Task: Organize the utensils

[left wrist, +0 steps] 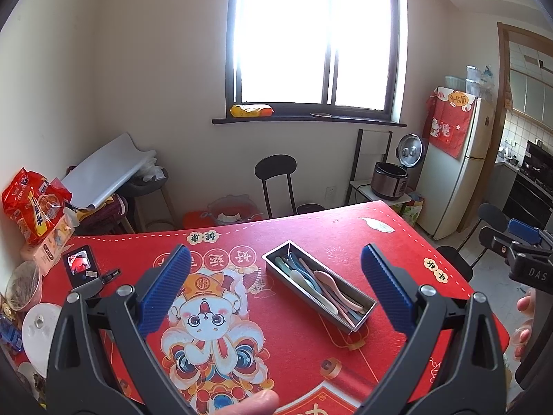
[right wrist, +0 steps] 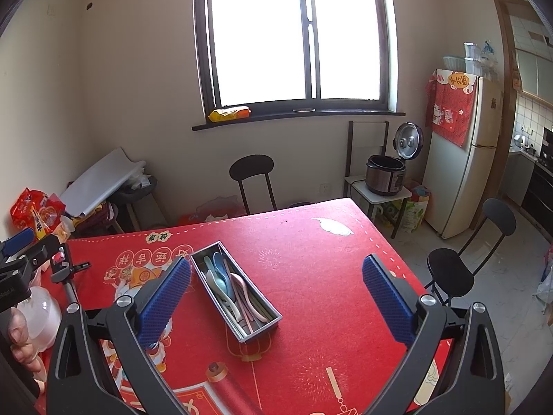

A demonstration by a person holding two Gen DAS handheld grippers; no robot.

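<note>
Meanwhile both grippers, left (left wrist: 275, 287) and right (right wrist: 276, 294), hung spread wide and held nothing above the tray (right wrist: 256, 291) of spoons (right wrist: 224, 282).

The letters "DAS" stand in white on the black body of the right gripper (left wrist: 528, 269) at the right edge of the left wrist view. Large red-circled Chinese characters, seen upside down, run across the red tablecloth (left wrist: 311, 228) toward its far edge; "好运" can be made out among them. Print on the orange snack bag (left wrist: 33, 204) is too small to read.
</note>
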